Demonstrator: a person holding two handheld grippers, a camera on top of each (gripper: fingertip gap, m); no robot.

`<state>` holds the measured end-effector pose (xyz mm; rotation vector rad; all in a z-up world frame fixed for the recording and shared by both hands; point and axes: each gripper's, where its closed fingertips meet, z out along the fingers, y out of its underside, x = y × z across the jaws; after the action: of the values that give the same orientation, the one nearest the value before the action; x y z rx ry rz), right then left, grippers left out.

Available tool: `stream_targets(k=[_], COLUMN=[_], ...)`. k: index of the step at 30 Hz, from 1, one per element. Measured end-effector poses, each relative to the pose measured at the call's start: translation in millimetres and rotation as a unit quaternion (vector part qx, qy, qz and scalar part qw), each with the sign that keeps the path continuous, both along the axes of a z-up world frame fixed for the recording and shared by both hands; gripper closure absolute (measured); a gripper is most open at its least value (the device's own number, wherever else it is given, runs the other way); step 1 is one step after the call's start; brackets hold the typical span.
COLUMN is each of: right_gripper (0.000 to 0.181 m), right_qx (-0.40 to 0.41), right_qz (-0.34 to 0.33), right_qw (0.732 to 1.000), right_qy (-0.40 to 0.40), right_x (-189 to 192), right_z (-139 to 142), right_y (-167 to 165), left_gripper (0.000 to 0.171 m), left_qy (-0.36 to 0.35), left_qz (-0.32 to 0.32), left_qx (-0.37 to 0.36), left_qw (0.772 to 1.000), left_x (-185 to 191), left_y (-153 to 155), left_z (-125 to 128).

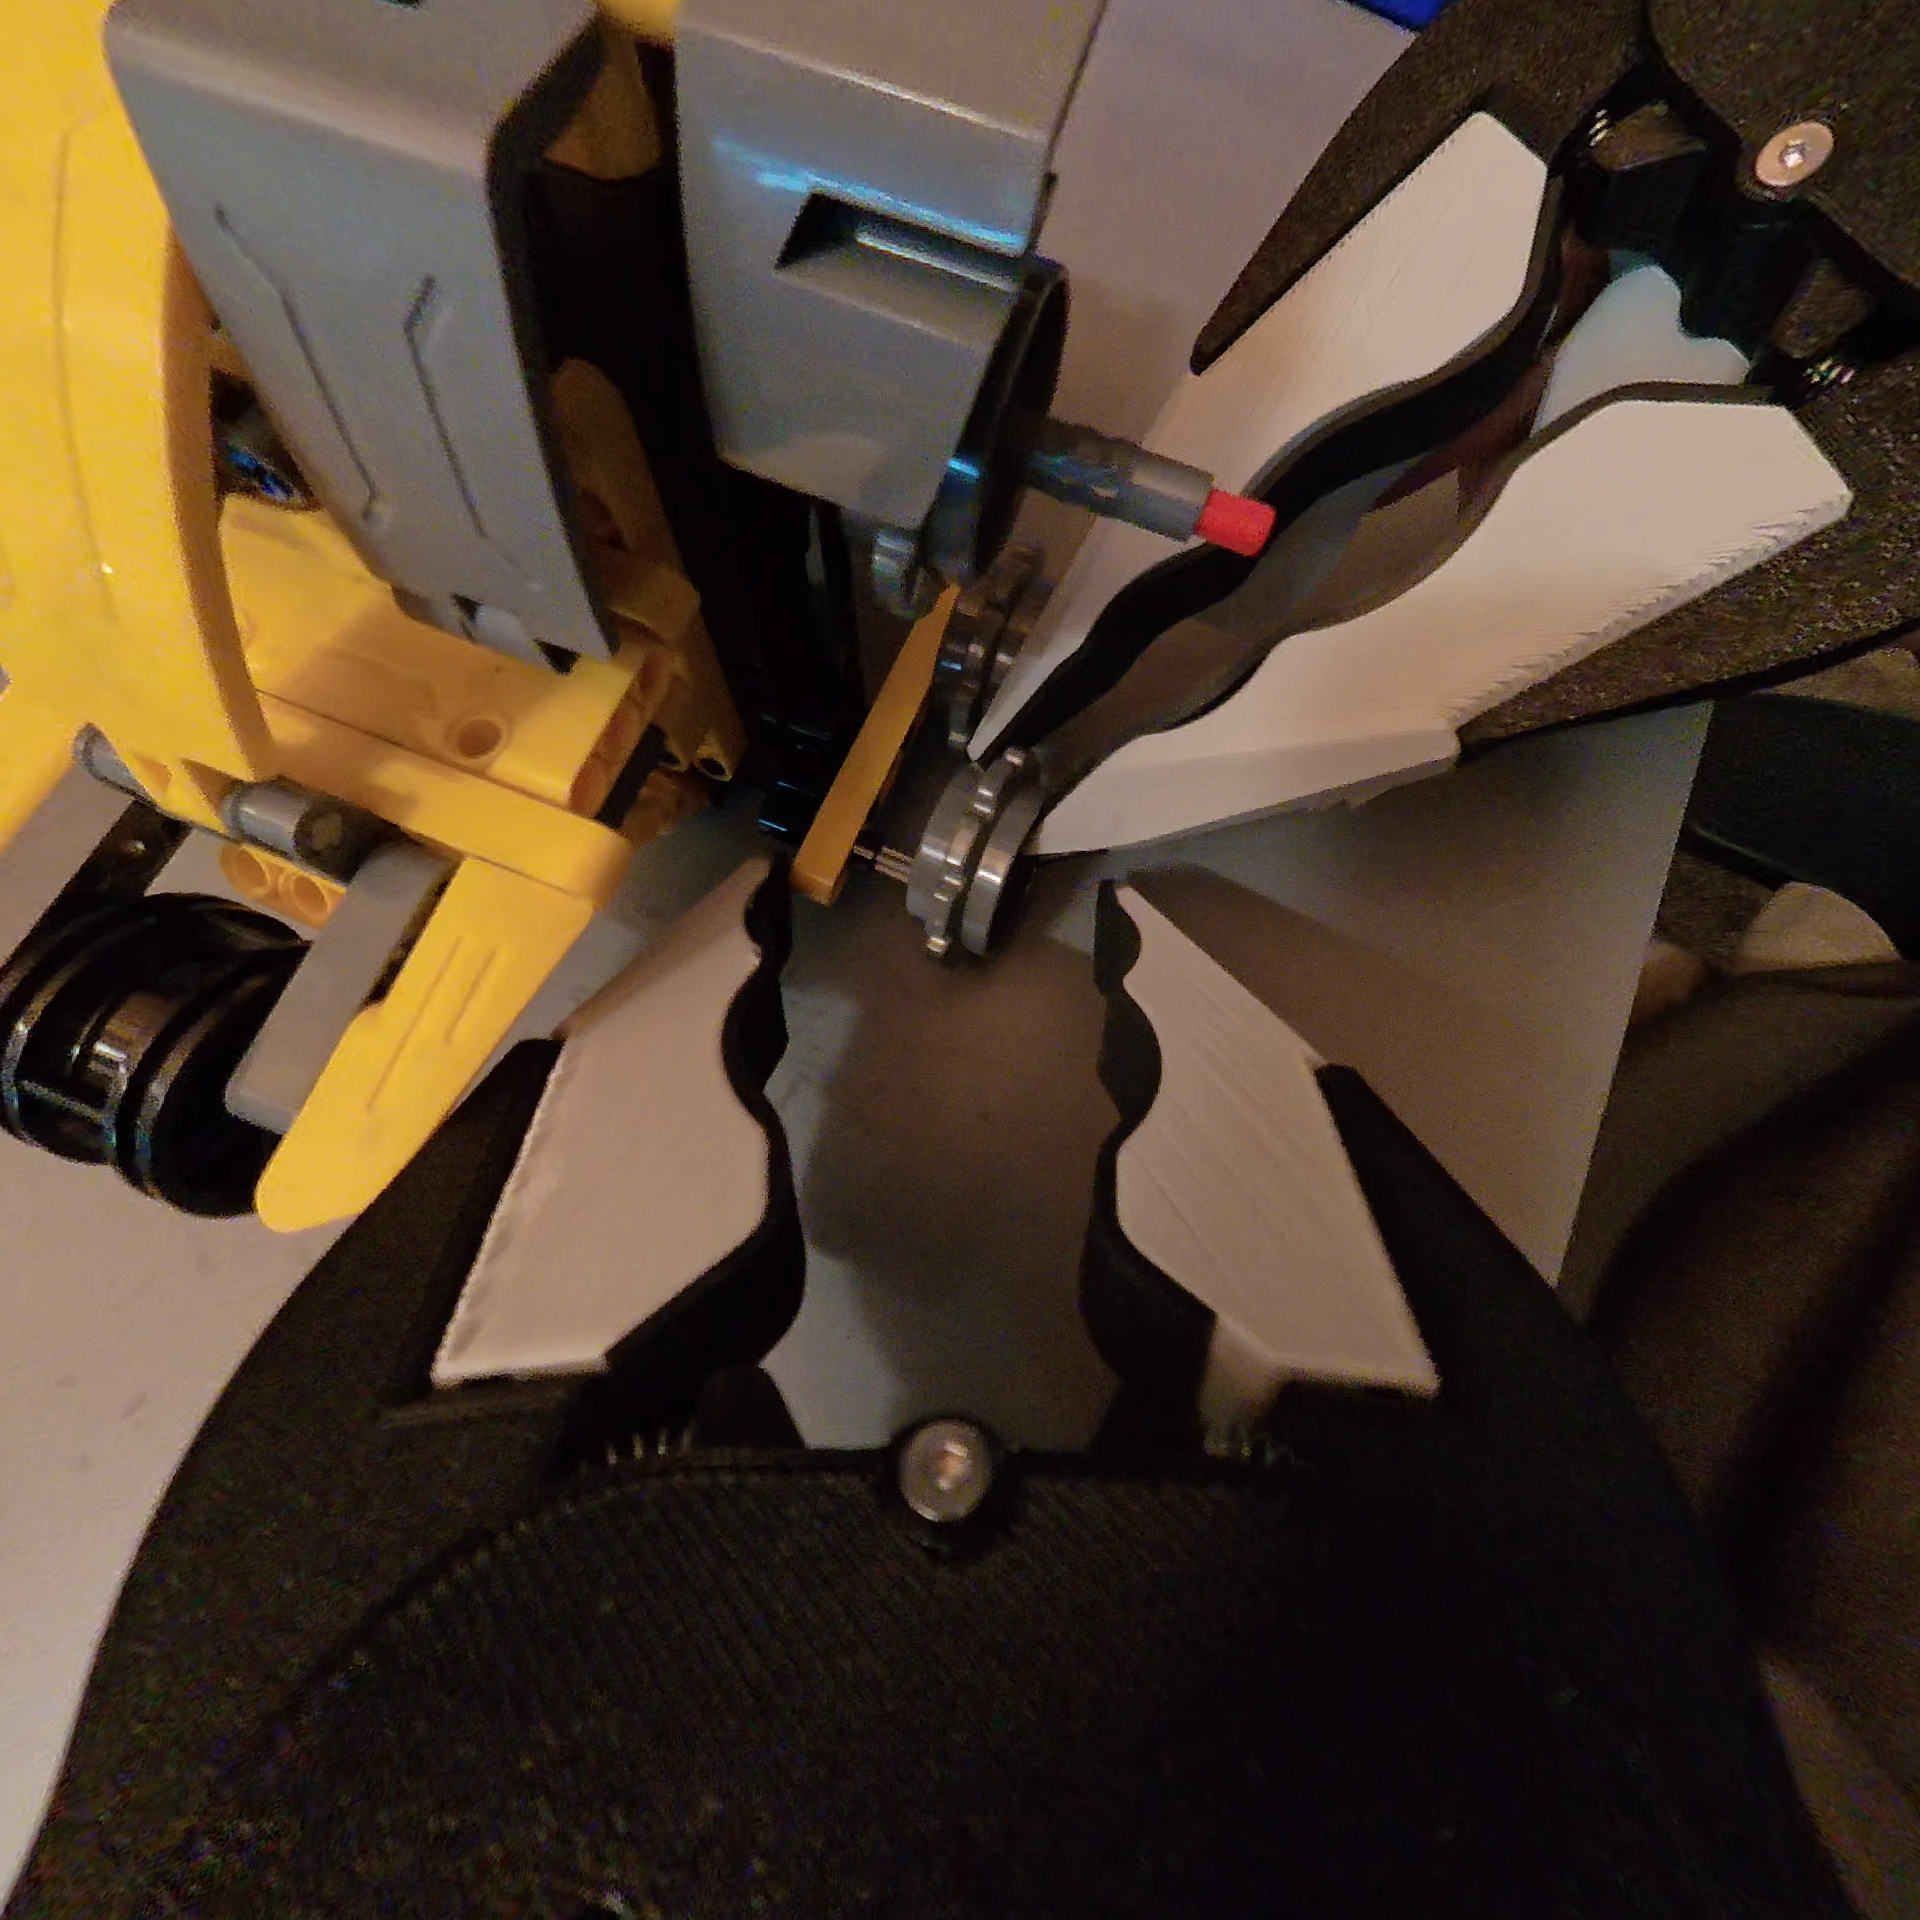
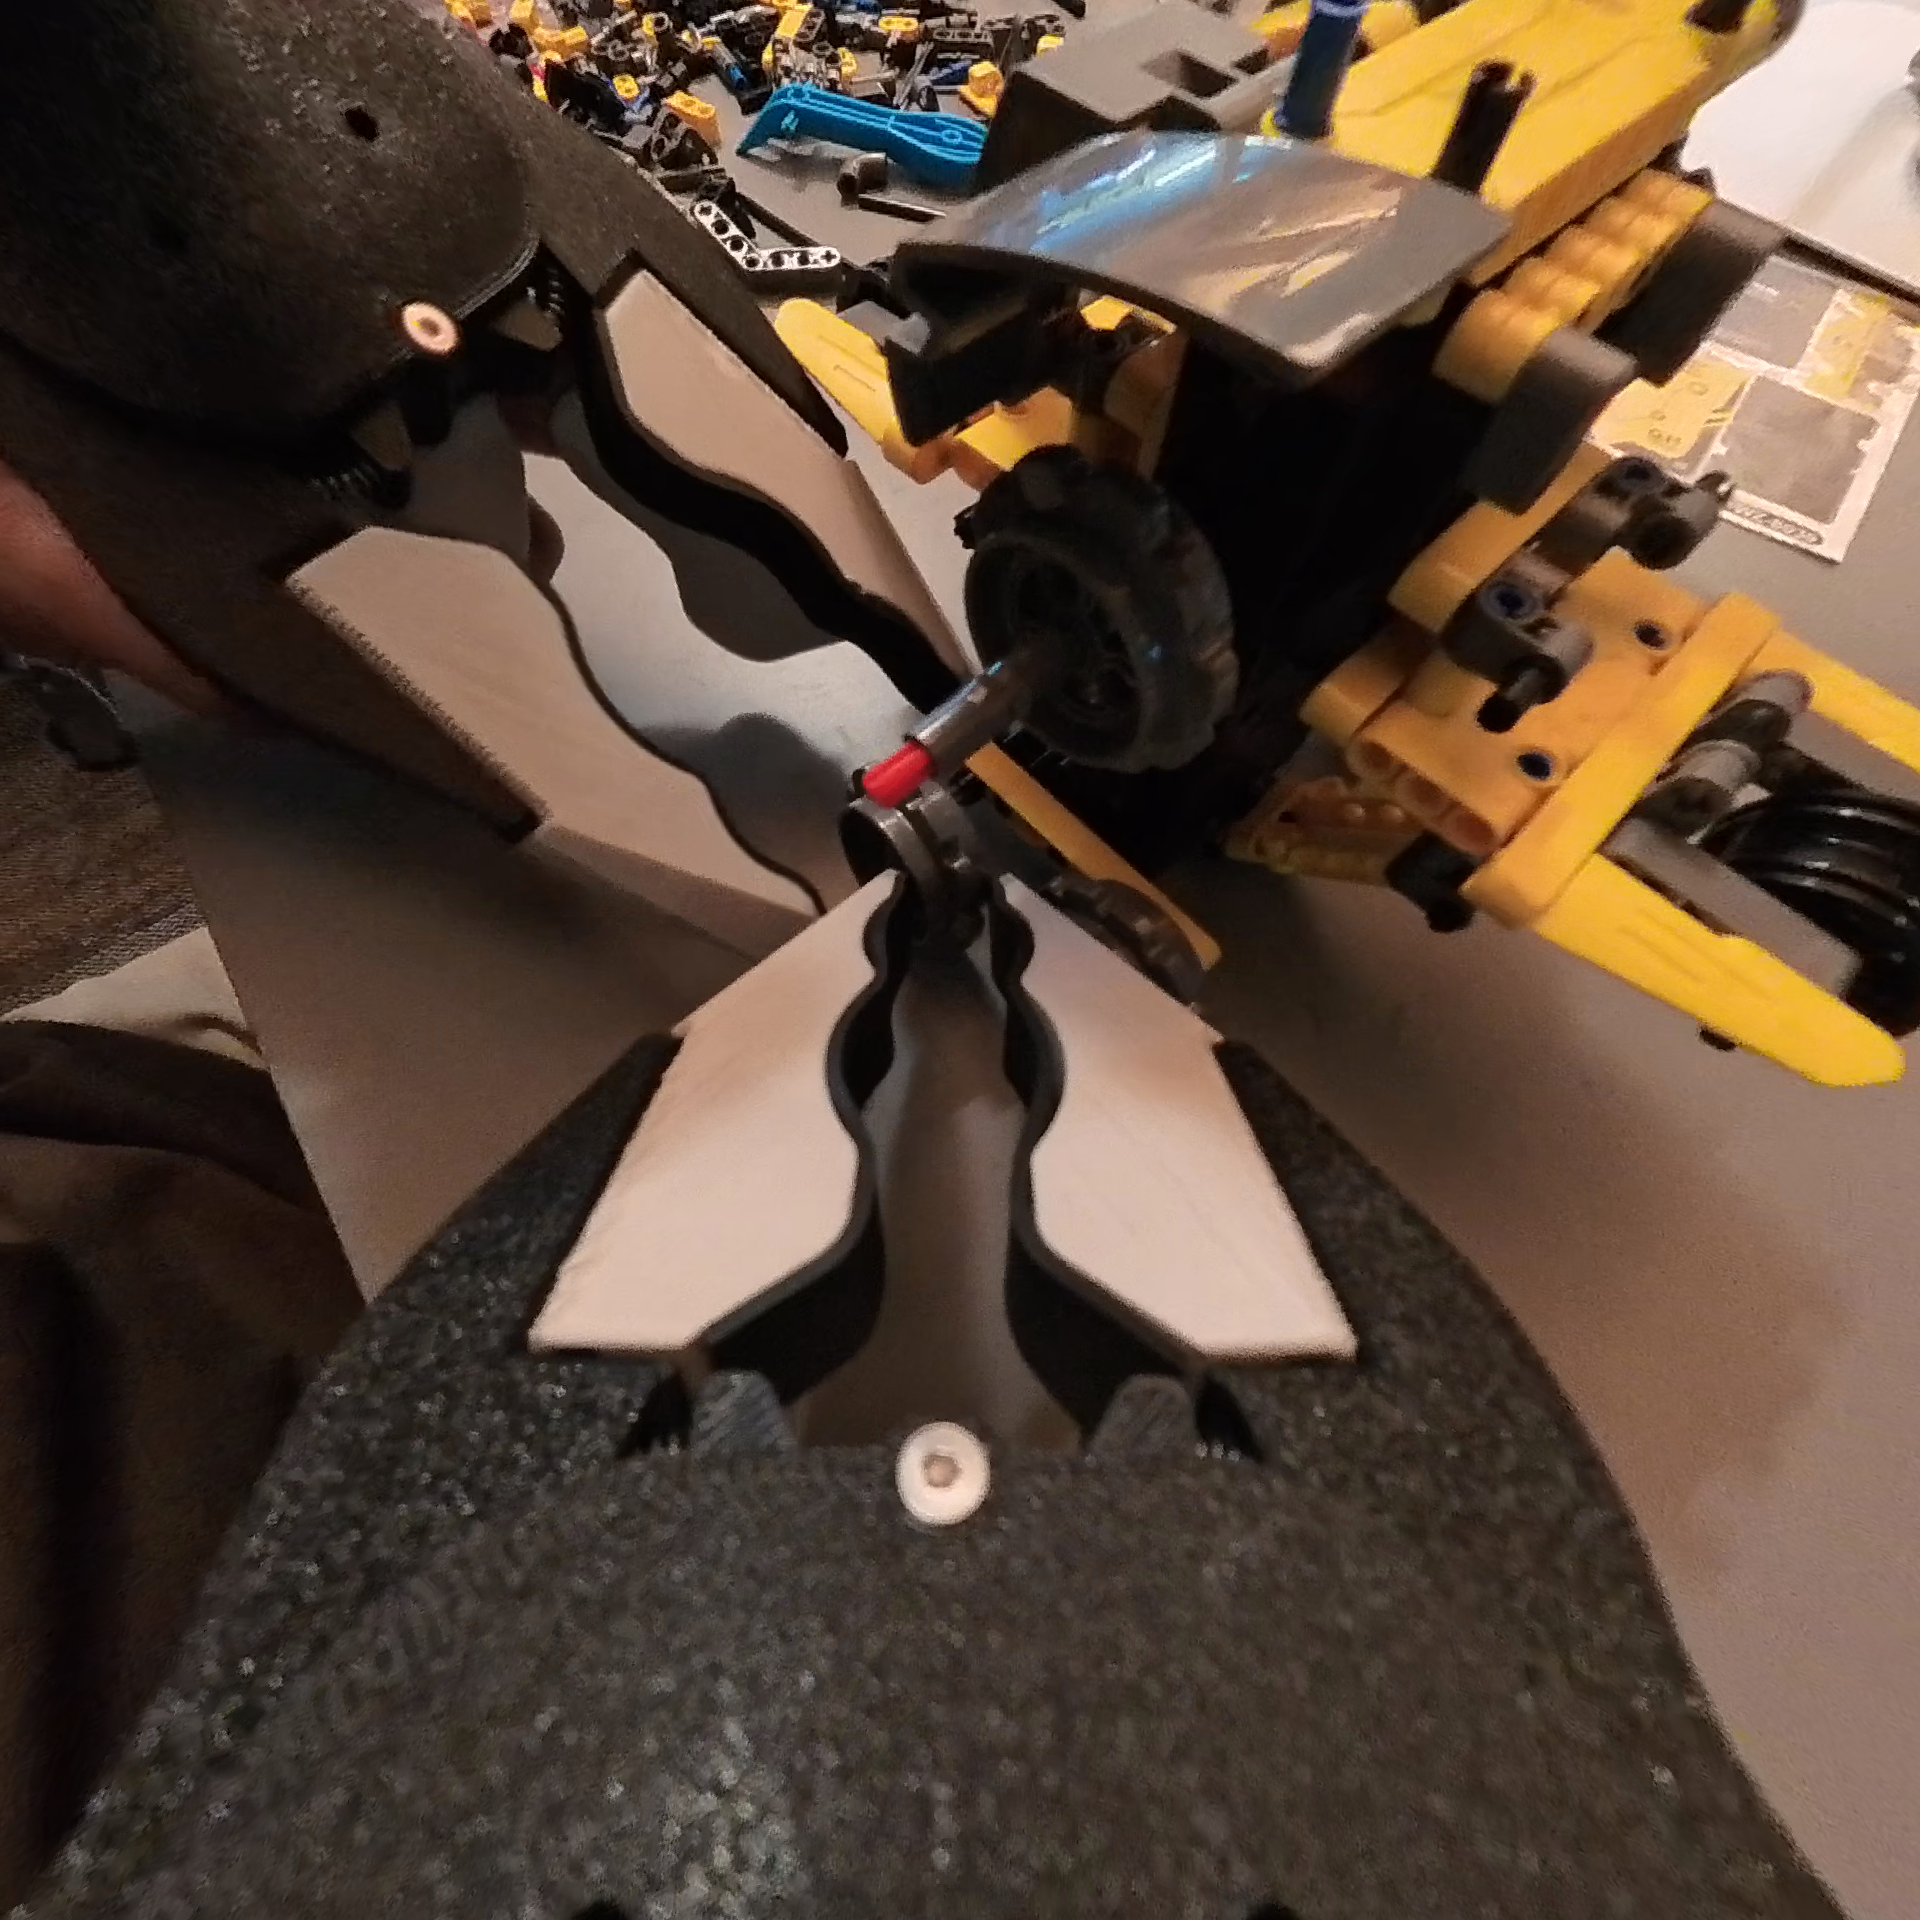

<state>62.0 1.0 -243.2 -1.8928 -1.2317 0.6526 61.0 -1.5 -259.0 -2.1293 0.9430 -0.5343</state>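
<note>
A yellow and grey toy-brick vehicle (image 1: 343,665) fills the left of the left wrist view and stands on the grey table in the right wrist view (image 2: 1621,644). A grey axle with a red tip (image 1: 1236,520) sticks out of its side by a black wheel (image 2: 1101,644). My right gripper (image 2: 945,894) is shut on a small grey toothed wheel (image 2: 914,831) just below the red tip (image 2: 894,779). In the left wrist view it comes in from the upper right (image 1: 1003,769), pinching that toothed wheel (image 1: 966,862). My left gripper (image 1: 935,894) is open and empty, its tips on either side of the toothed wheel.
A heap of several loose brick pieces (image 2: 727,62) and a blue part (image 2: 883,125) lie at the back of the table. A printed sheet (image 2: 1818,416) lies at the right. Another black tyre (image 1: 125,1049) sits at the vehicle's lower left. Only a small space, under 4 cm, lies between the two pairs of fingers.
</note>
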Motion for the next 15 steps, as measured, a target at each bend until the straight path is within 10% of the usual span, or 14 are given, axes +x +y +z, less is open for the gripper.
stream_targets(k=[15], right_gripper=[0.168], right_qx=[0.034], right_qz=[0.019], right_qw=[0.999], right_qy=[-0.026], right_x=[-2.6], right_z=[-3.3], right_y=[-5.0], left_gripper=[0.105], left_qy=[-0.030], left_qz=[-0.009], left_qx=[-0.029], left_qw=[0.999], left_x=[0.6], left_y=[-4.5], left_z=[1.8])
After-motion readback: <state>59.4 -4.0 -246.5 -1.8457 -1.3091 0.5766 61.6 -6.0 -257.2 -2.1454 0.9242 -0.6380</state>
